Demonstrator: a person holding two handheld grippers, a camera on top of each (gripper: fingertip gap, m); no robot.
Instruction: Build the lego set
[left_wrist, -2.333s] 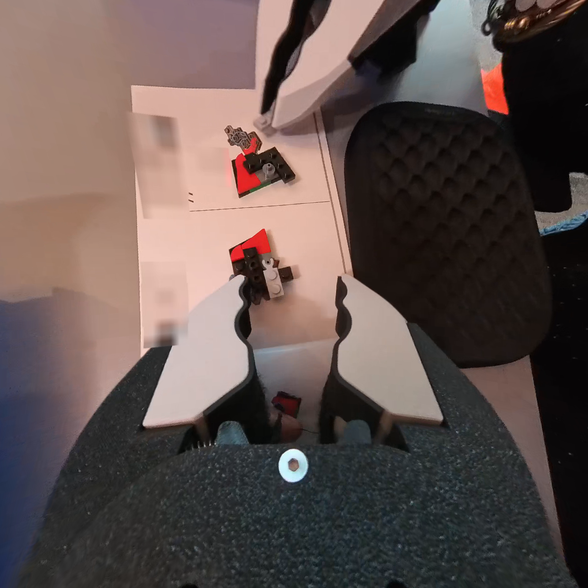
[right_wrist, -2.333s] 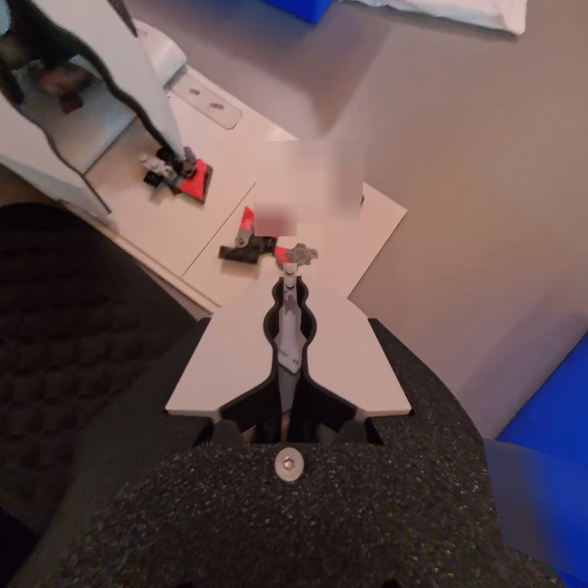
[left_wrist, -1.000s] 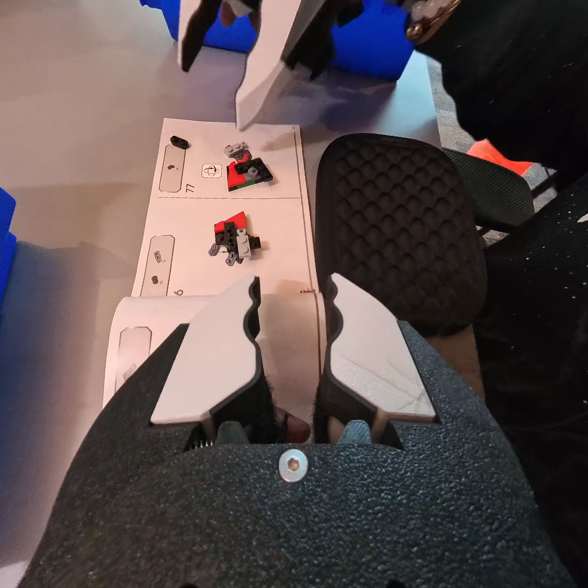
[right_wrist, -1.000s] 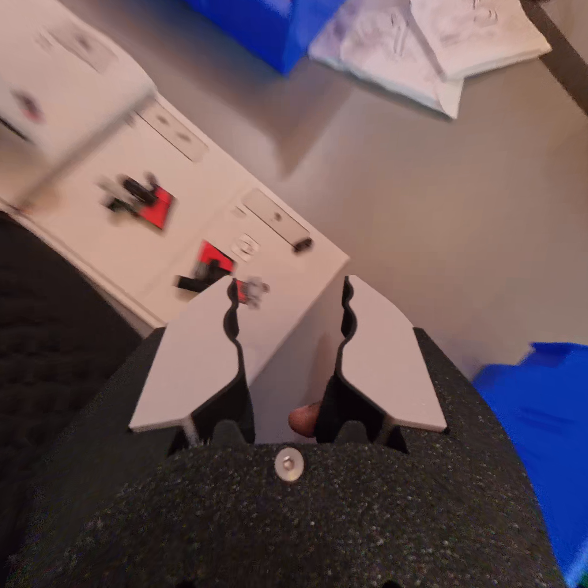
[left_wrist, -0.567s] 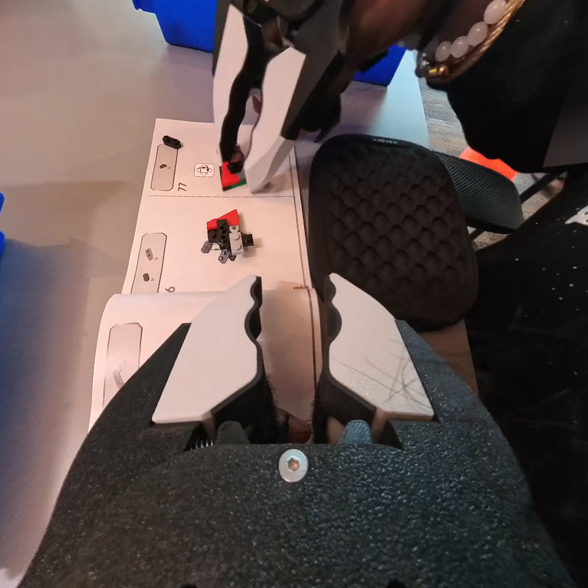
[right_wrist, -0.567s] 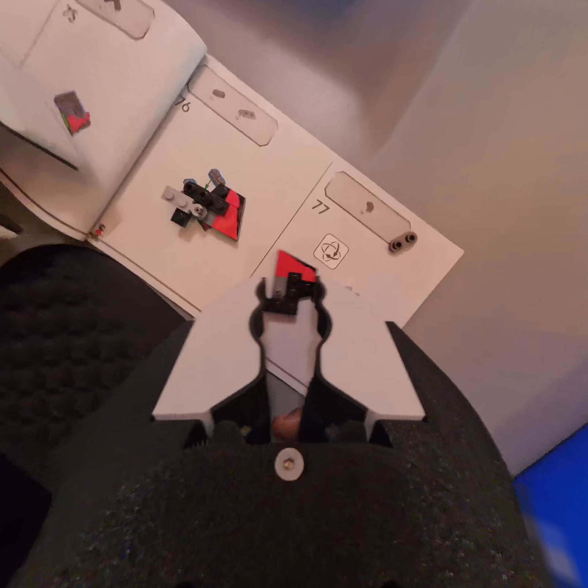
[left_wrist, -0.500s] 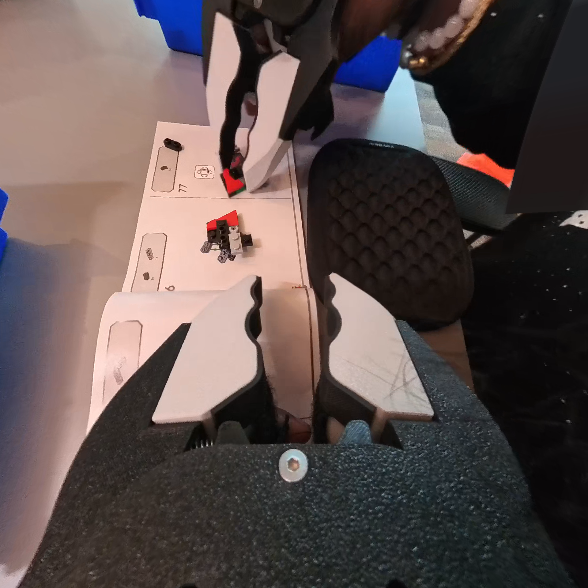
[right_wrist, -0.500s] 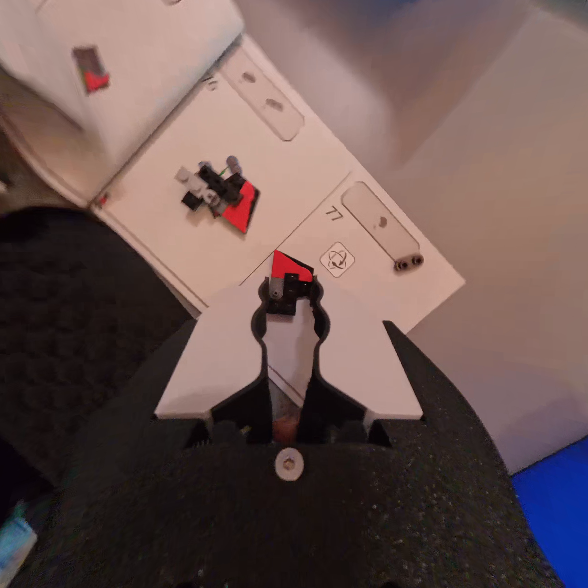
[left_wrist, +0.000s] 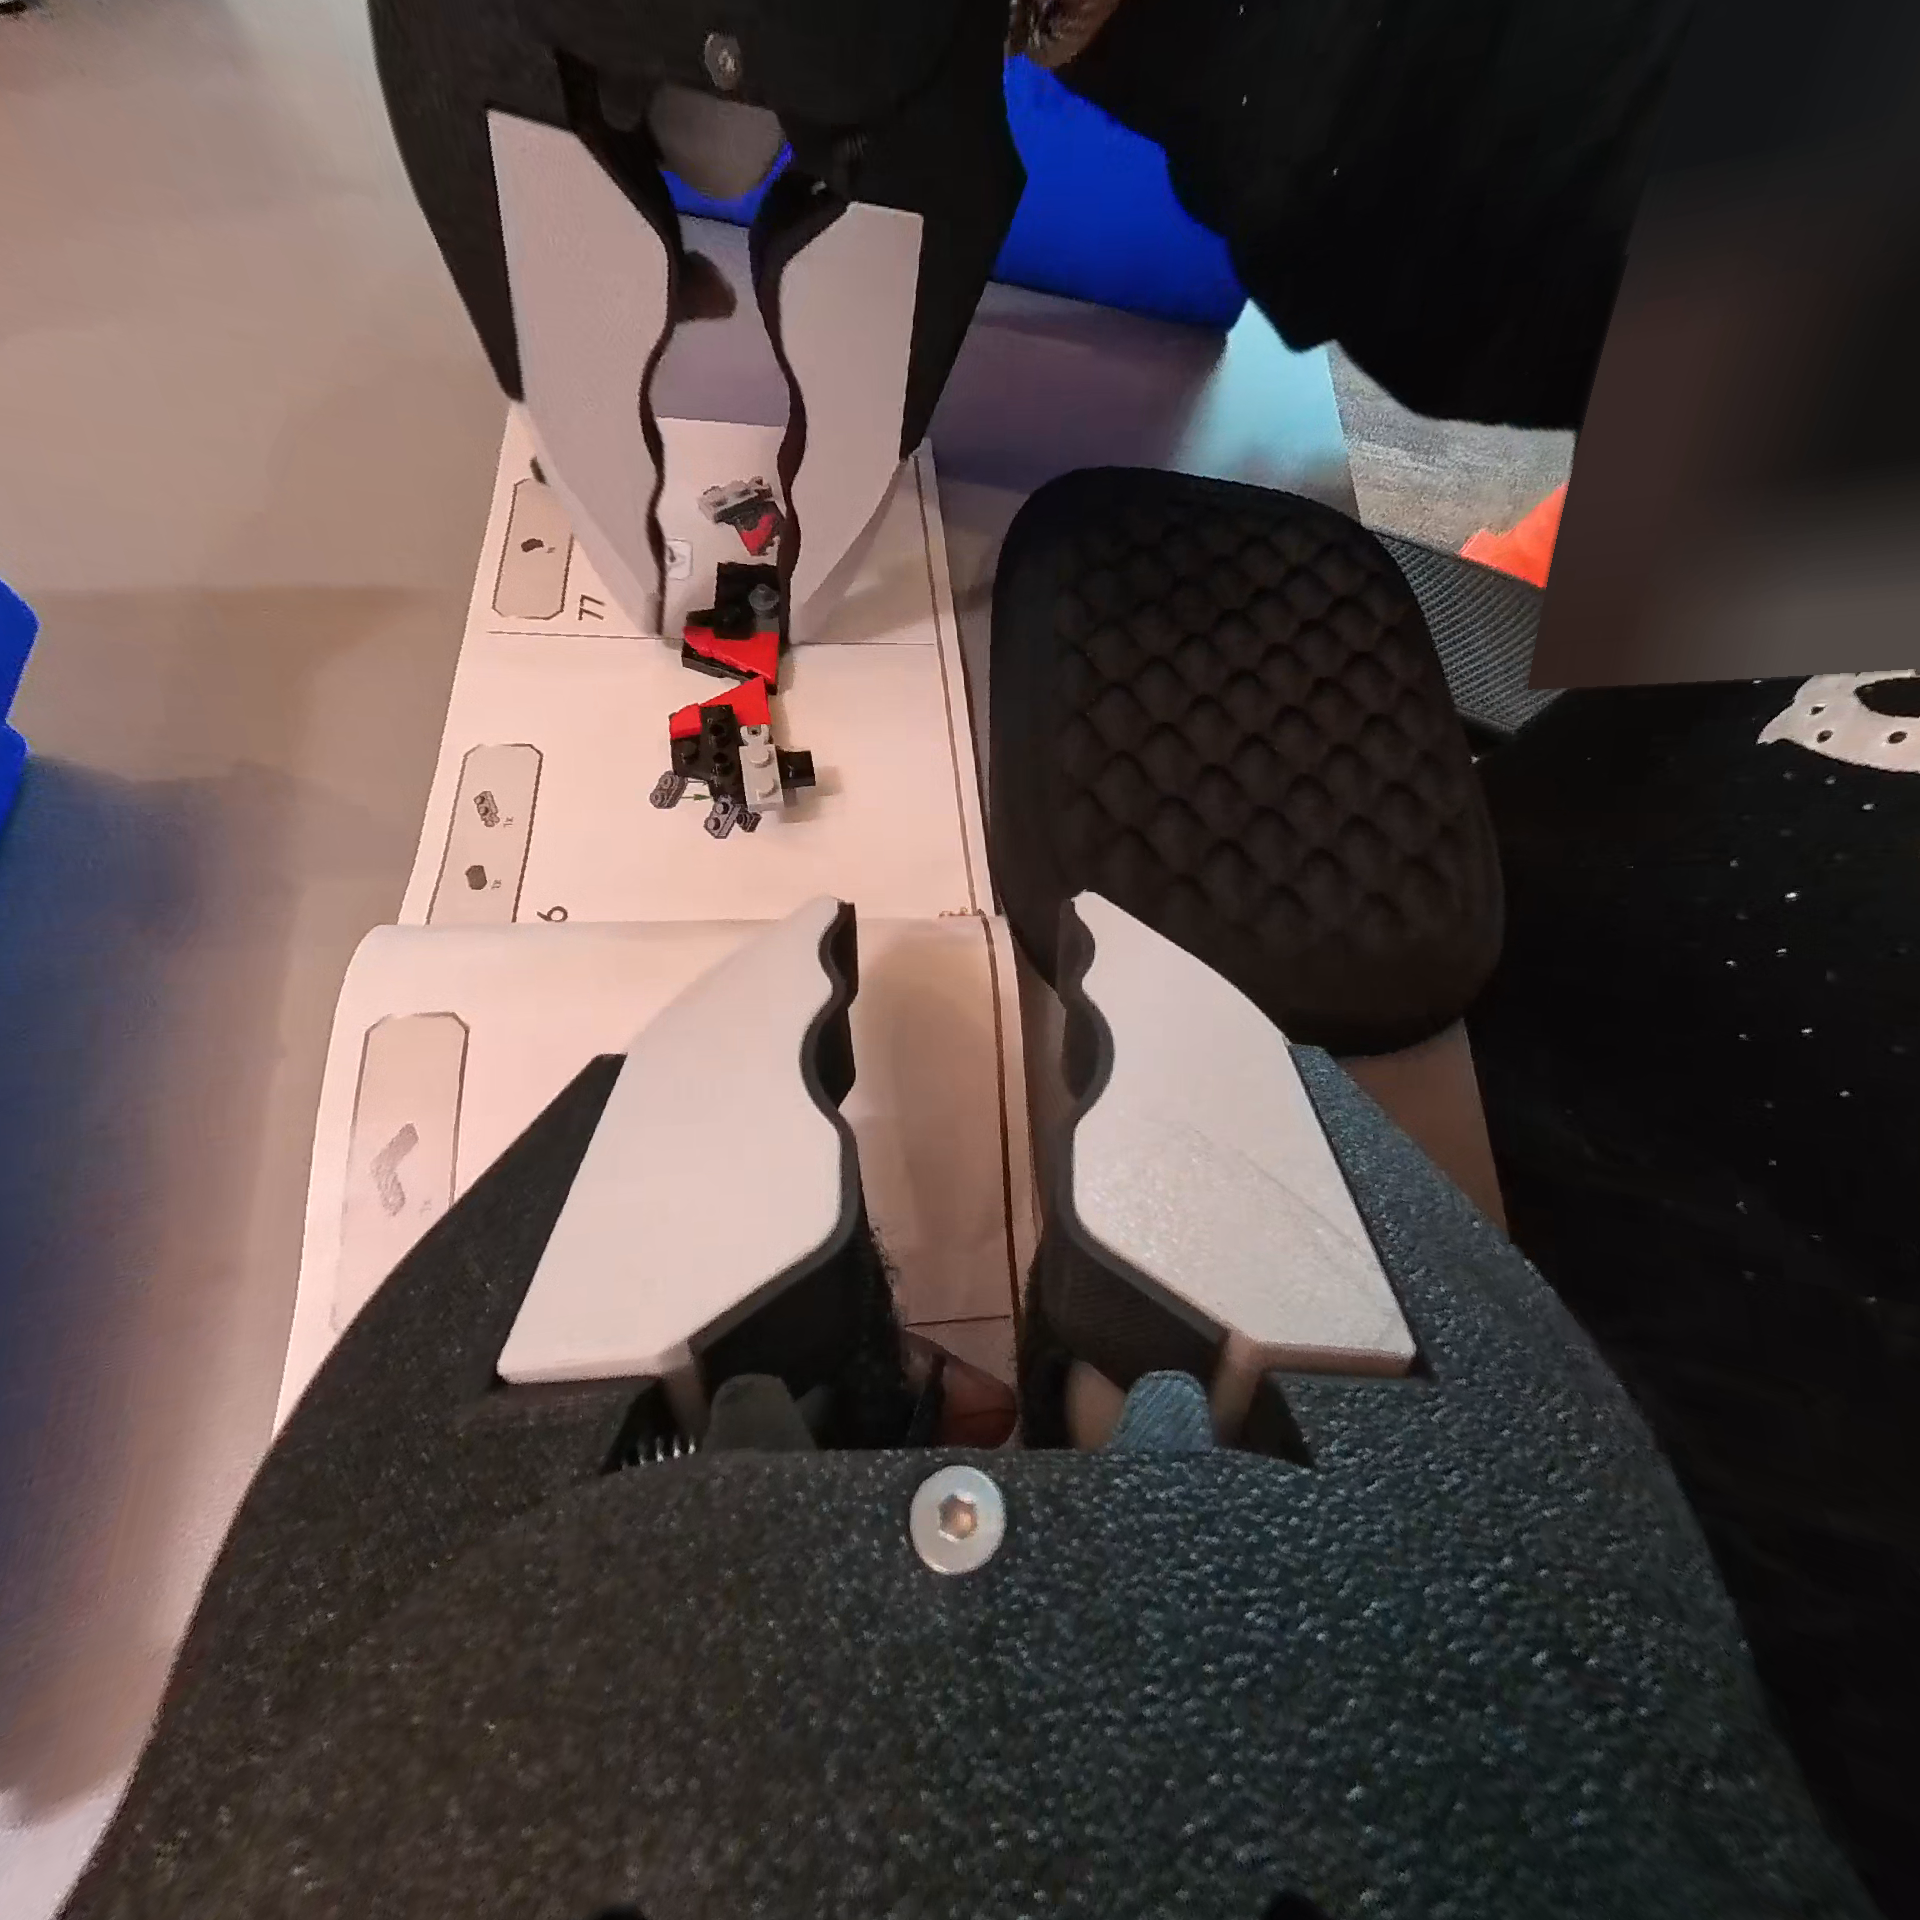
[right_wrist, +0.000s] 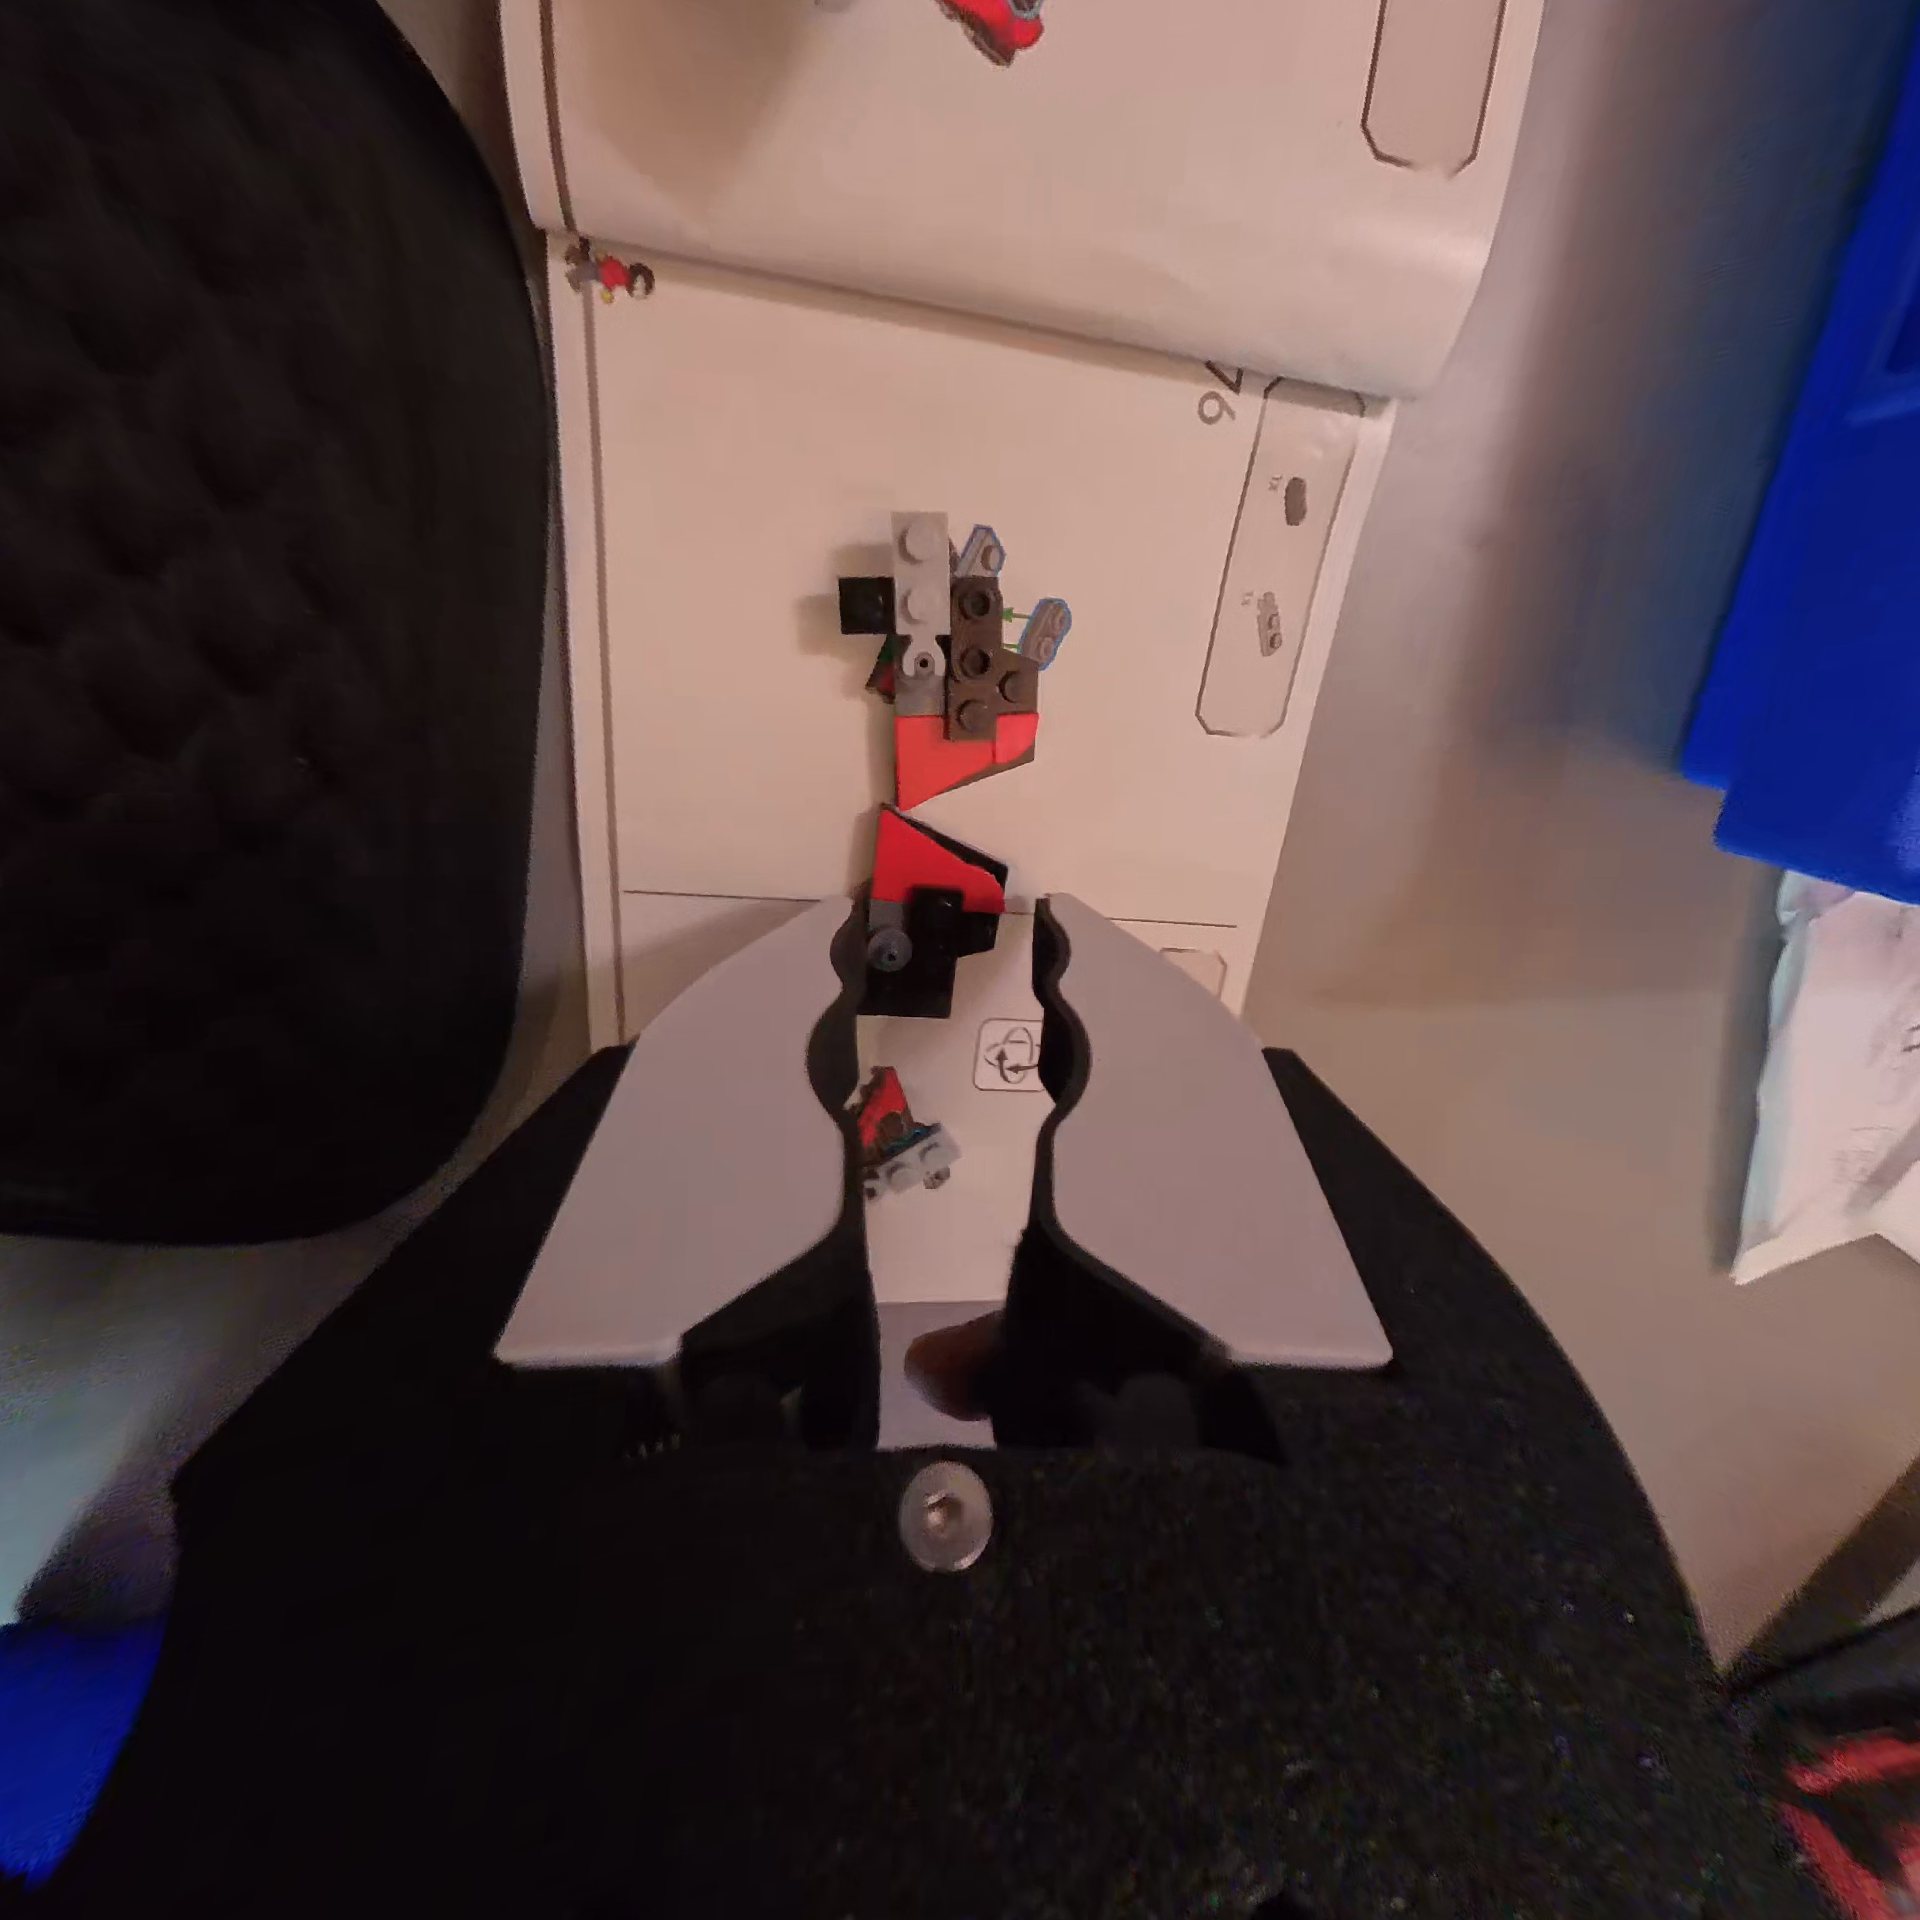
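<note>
A small red, black and grey Lego assembly (right_wrist: 928, 914) lies on the open instruction booklet (right_wrist: 748, 499), on the line between two steps. My right gripper (right_wrist: 945, 920) stands over it, slightly open. The left finger touches the assembly and a gap shows on the right. In the left wrist view the right gripper (left_wrist: 724, 618) points down at the assembly (left_wrist: 732, 636). My left gripper (left_wrist: 958, 925) is open and empty, over the curled booklet page (left_wrist: 623, 966) nearer me. A printed picture of the assembly (left_wrist: 727, 758) lies between the two grippers.
A black quilted pad (left_wrist: 1236, 748) lies right of the booklet, and also shows in the right wrist view (right_wrist: 239, 623). Blue bins stand at the back (left_wrist: 1101, 229) and beside the booklet (right_wrist: 1829, 520). White plastic bags (right_wrist: 1829, 1091) lie near it. A person's dark sleeve (left_wrist: 1351, 156) is above. There is about 12 cm between the tips of the two grippers.
The right gripper dropped a small grey piece, closed on the assembly and carried it toward the left gripper. Its jaws have now loosened around it. The left gripper pulled back earlier, then stayed still.
</note>
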